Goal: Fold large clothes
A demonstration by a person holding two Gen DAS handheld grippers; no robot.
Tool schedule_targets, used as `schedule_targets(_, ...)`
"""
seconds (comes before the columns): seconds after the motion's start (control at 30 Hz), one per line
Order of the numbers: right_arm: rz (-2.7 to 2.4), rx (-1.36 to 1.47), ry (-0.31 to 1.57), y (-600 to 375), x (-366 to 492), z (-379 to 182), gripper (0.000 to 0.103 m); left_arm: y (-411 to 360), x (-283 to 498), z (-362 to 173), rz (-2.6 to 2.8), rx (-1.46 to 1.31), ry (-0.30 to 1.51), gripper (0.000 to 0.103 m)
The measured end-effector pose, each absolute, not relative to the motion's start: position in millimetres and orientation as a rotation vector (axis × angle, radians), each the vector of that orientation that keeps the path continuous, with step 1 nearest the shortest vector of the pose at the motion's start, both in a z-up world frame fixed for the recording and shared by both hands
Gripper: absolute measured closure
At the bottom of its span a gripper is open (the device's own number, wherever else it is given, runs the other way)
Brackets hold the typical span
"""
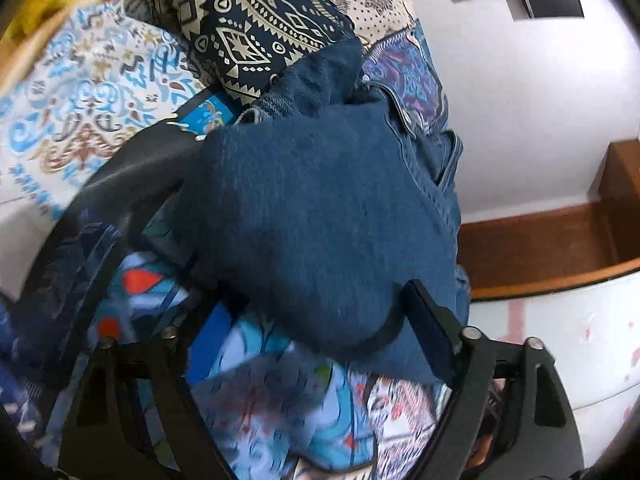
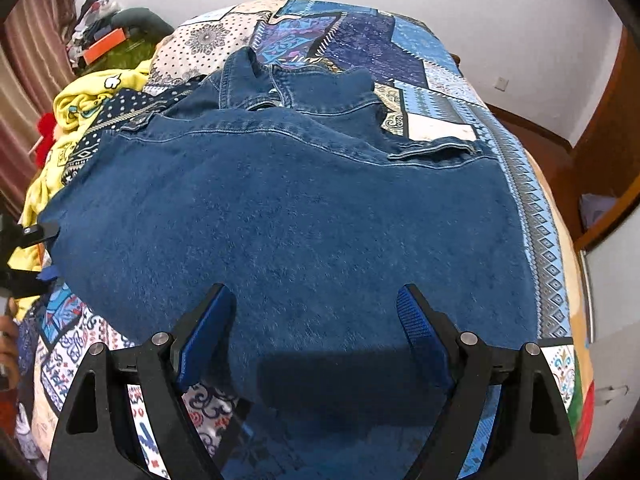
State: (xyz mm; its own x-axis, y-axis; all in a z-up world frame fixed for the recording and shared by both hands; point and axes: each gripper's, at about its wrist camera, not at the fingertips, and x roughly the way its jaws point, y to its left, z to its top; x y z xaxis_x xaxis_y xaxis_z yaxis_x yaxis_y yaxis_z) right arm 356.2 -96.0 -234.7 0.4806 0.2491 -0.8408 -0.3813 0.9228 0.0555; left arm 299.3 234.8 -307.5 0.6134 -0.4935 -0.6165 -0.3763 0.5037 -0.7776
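A blue denim jacket point(image 2: 288, 216) lies spread on the patterned bedspread point(image 2: 432, 72), collar at the far end. My right gripper point(image 2: 316, 320) is open, its blue pads on either side of the jacket's near hem, just above the cloth. In the left wrist view the denim jacket point(image 1: 320, 208) is bunched up close to the camera. My left gripper point(image 1: 304, 320) is wide open around the denim; its right finger point(image 1: 428, 332) shows and its left finger is hidden or blurred. The left gripper also shows at the left edge of the right wrist view point(image 2: 32, 236), beside the jacket's left edge.
A yellow garment point(image 2: 80, 100) and a dark patterned cloth point(image 2: 116, 112) lie at the bed's left side. A pile of things point(image 2: 104, 36) sits beyond the bed's far left. A wooden ledge point(image 1: 560, 240) and a white wall point(image 1: 540, 120) are to the right.
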Motion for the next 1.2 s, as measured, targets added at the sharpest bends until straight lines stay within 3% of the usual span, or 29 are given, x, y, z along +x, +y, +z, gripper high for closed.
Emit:
schedule_targets(0.13,0.392,-0.092,1.033,-99,364,-239,0.018,230,319,-308,-0.063,-1.051,0.921,0.035)
schedule_targets(0.27,0.387,-0.086,1.040,-95,363,-239,0.017,231,329,-304,0.015,-1.028,0.863,0.054)
schedule_targets(0.37,0.378,-0.098,1.044,-92,362,-237,0.017,234,327,-297,0.051,-1.051,0.806,0.062)
schedule_targets(0.87,0.535,0.025,1.025,-39,362,-199,0.017,237,289,-157,0.039,-0.787,0.506,0.072)
schedule_targets(1.07,0.613,-0.027,1.098,14,355,-225,0.017,238,265,-134,0.108,-0.623,0.515,0.072)
schedule_targets(1.2,0.613,-0.174,1.103,41,345,-245,0.009,222,268,-138,0.143,-0.522,0.565,0.072)
